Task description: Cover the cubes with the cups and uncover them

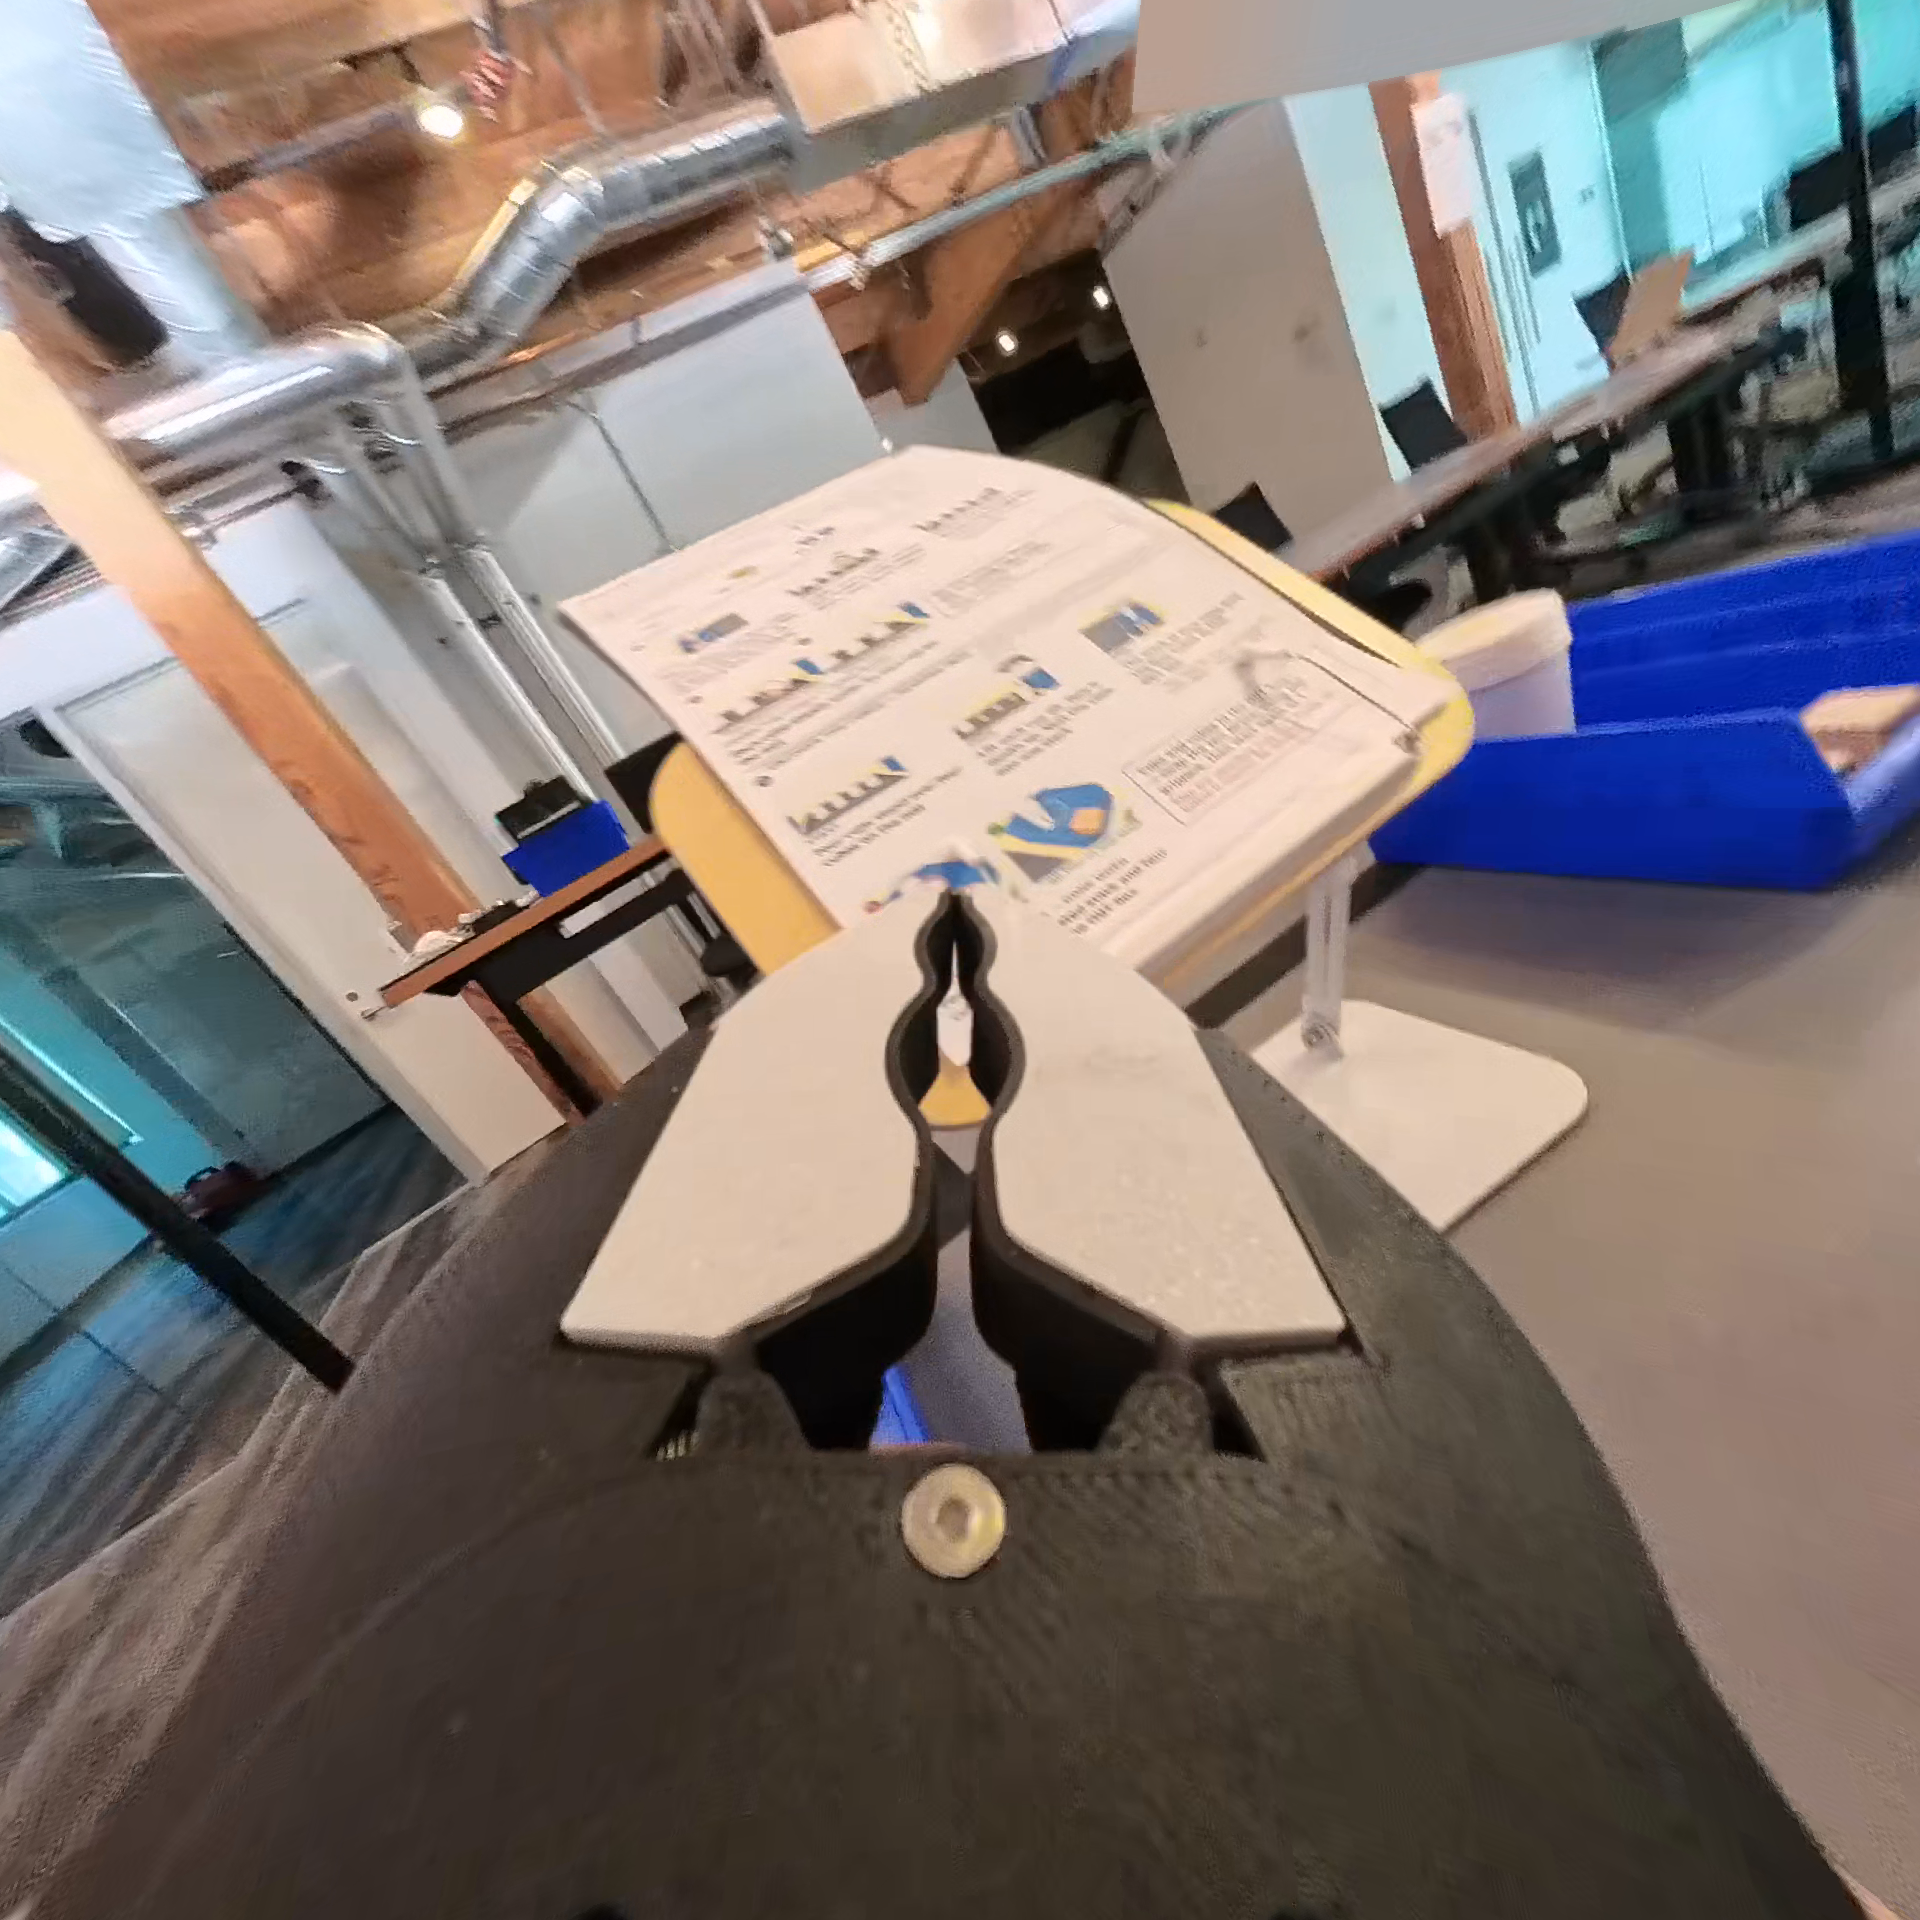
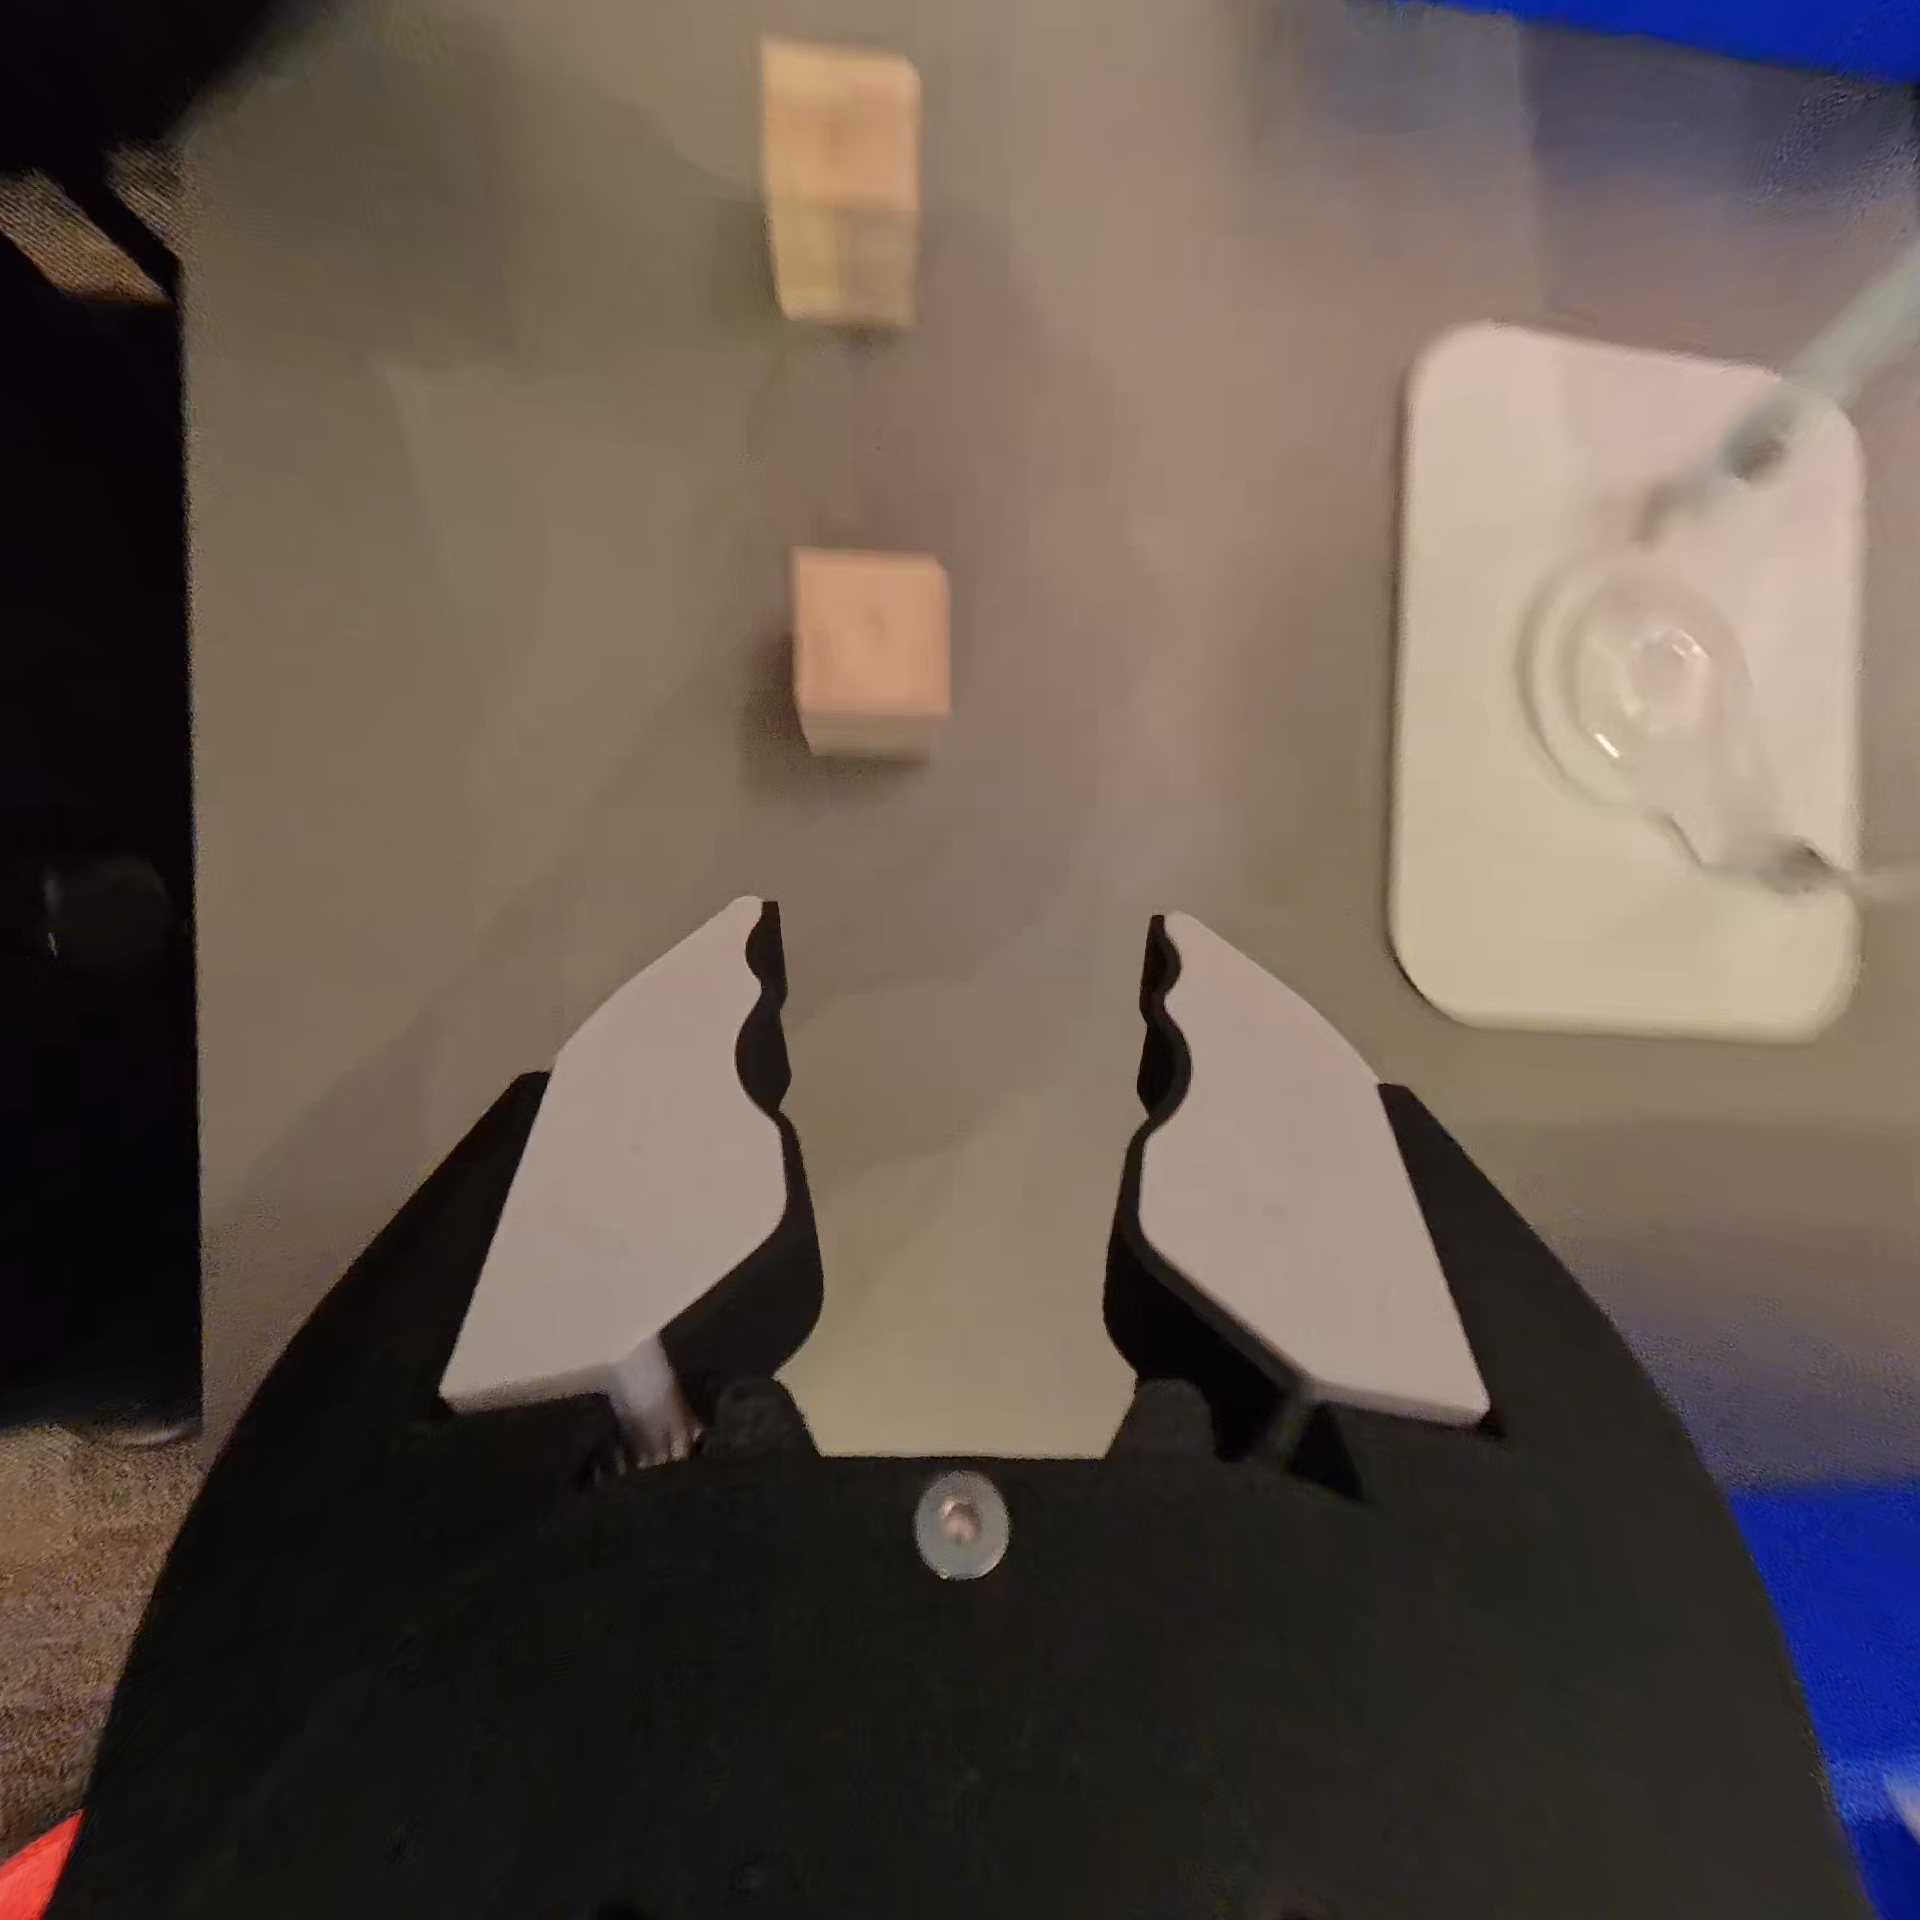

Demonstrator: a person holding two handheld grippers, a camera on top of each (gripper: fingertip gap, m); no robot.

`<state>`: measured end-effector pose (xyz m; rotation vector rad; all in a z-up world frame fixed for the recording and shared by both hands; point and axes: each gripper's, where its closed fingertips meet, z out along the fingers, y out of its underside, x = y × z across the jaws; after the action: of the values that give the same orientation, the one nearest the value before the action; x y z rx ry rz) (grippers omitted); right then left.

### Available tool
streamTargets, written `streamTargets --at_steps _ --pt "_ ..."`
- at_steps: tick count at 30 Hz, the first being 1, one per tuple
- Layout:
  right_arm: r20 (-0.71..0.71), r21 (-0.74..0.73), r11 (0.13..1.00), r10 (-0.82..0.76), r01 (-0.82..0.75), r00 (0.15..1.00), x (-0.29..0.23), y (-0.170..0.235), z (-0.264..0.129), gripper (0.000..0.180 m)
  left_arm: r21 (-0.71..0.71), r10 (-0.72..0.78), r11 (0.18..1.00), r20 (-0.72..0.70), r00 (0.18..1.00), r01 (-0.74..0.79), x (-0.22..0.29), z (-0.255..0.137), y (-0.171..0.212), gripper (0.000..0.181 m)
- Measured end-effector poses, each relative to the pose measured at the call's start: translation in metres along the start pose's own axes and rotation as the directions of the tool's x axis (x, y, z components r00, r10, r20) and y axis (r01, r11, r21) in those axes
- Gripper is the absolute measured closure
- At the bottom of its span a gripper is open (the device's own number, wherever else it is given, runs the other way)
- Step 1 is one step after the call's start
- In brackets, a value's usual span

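In the right wrist view two wooden cubes stand on the grey table: a near cube (image 2: 871, 649) and a far cube (image 2: 842, 177), in a line ahead of my right gripper (image 2: 961, 920). The right gripper looks down from above, is open and empty, and is short of the near cube. In the left wrist view my left gripper (image 1: 956, 909) is shut with nothing between its fingers, held up and pointing at a stand with a printed sheet. A whitish cup (image 1: 1507, 665) stands behind that stand, beside a blue bin.
A printed sheet (image 1: 997, 707) rests on a yellow board with a white base (image 1: 1455, 1101), which also shows in the right wrist view (image 2: 1621, 675). Blue bins (image 1: 1662, 769) sit at the table's far right. The table's left edge (image 2: 187, 727) borders a dark drop.
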<state>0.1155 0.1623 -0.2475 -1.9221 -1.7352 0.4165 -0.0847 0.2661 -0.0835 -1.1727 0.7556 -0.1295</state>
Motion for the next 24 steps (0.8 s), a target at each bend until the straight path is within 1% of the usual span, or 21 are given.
streamTargets --at_steps 1,3,6,8,11,14,16,19,21,22,24 --pt "0.008 -0.01 1.0 0.001 -0.001 1.0 -0.007 -0.01 0.019 0.114 0.025 -0.034 0.999 0.012 0.999 0.034 -0.009 -0.001 -0.001 0.181" --pt "0.039 -0.063 0.998 -0.014 0.017 0.999 -0.019 -0.02 0.049 0.114 0.043 -0.077 0.996 0.007 0.997 0.076 -0.014 -0.003 0.005 0.181" --pt "0.039 -0.129 0.991 -0.021 0.026 0.999 -0.025 -0.031 0.075 0.117 0.013 -0.105 0.994 -0.015 0.994 0.105 -0.007 -0.003 0.026 0.181" --pt "0.026 -0.179 0.983 -0.03 0.034 0.999 -0.023 -0.032 0.087 0.121 0.022 -0.127 0.992 -0.036 0.991 0.128 -0.002 -0.001 0.026 0.181" --pt "0.067 -0.262 0.964 -0.02 0.037 0.998 -0.026 -0.022 0.106 0.126 0.012 -0.081 0.997 -0.025 0.996 0.081 -0.002 -0.003 0.024 0.181" --pt "0.09 -0.257 0.965 -0.037 0.059 0.995 -0.023 -0.019 0.107 0.135 0.03 -0.102 0.994 -0.032 0.994 0.103 -0.001 -0.003 0.021 0.181" --pt "0.106 -0.206 0.977 -0.041 0.063 0.994 -0.016 -0.019 0.087 0.135 0.022 -0.102 0.994 -0.023 0.995 0.102 -0.003 -0.004 0.024 0.181" --pt "0.076 -0.102 0.994 -0.024 0.031 0.997 0.017 -0.01 0.022 0.135 0.026 -0.127 0.991 -0.016 0.992 0.128 -0.007 -0.004 0.027 0.181" --pt "0.011 -0.085 0.996 -0.017 0.018 1.0 0.049 0.012 -0.032 0.135 0.024 -0.136 0.99 -0.016 0.991 0.136 -0.007 -0.003 0.028 0.181" --pt "-0.035 -0.094 0.996 -0.002 -0.001 0.999 0.067 0.025 -0.059 0.135 0.019 -0.135 0.991 -0.013 0.991 0.135 -0.007 -0.003 0.03 0.181" --pt "-0.13 -0.139 0.99 -0.038 0.02 0.991 0.102 0.056 -0.107 0.135 0.011 -0.137 0.99 -0.012 0.99 0.137 -0.006 -0.001 0.033 0.181"
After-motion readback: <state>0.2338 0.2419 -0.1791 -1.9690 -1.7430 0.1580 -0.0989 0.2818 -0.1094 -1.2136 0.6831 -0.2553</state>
